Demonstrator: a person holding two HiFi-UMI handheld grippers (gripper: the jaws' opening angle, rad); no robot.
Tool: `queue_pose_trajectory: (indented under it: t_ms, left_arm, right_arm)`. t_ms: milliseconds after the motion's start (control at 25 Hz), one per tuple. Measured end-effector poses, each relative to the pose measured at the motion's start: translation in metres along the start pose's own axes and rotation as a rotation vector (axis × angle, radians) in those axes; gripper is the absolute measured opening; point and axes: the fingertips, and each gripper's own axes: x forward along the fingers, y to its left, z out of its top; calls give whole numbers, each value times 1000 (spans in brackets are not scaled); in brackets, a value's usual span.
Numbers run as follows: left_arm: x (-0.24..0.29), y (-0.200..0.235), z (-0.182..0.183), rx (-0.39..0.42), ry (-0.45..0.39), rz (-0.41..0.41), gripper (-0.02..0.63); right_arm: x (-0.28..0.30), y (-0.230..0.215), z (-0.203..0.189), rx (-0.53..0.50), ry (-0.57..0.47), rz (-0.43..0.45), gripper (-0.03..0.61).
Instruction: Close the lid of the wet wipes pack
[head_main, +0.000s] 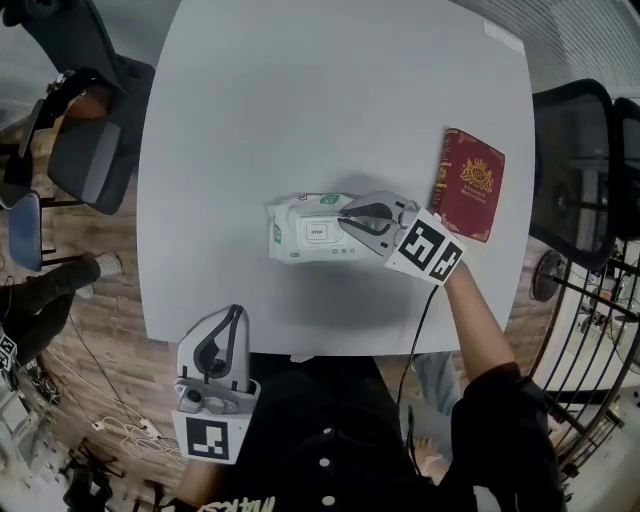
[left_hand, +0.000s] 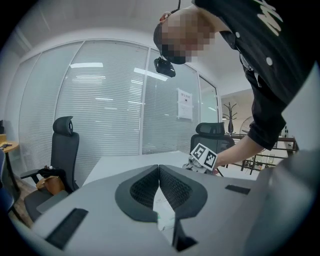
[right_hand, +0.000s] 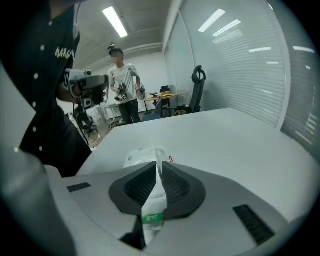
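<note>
A white wet wipes pack (head_main: 305, 230) with green print lies flat in the middle of the white table (head_main: 300, 90). My right gripper (head_main: 345, 220) reaches over the pack's right end from the right. In the right gripper view its jaws (right_hand: 159, 166) are shut on a thin white strip of the pack (right_hand: 154, 202) that bears a green label, and the rest of the pack (right_hand: 142, 156) lies beyond the tips. My left gripper (head_main: 236, 312) hangs at the table's near edge, well short of the pack. Its jaws (left_hand: 159, 169) are shut with nothing between them.
A dark red booklet (head_main: 470, 183) lies to the right of the pack. Office chairs stand at the table's left (head_main: 95, 150) and right (head_main: 575, 170). A person (right_hand: 122, 95) stands far back in the room. Cables trail on the wooden floor (head_main: 110, 420).
</note>
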Motion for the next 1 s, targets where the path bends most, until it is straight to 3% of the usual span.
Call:
queue_pose_trajectory:
  t_ms: [200, 360, 640, 1000]
  left_arm:
    - [-3, -6, 6, 14, -12, -7, 18]
    - [-6, -8, 6, 21, -12, -7, 18]
    - [-11, -12, 2, 13, -1, 3, 17]
    - [-16, -11, -5, 1, 15, 13, 17]
  right_arm:
    - [2, 19, -10, -234, 18, -143, 55]
    - [6, 31, -20, -326, 53, -181, 57]
    - [13, 48, -30, -236, 63, -112, 116]
    - [24, 54, -33, 16, 38, 11, 172]
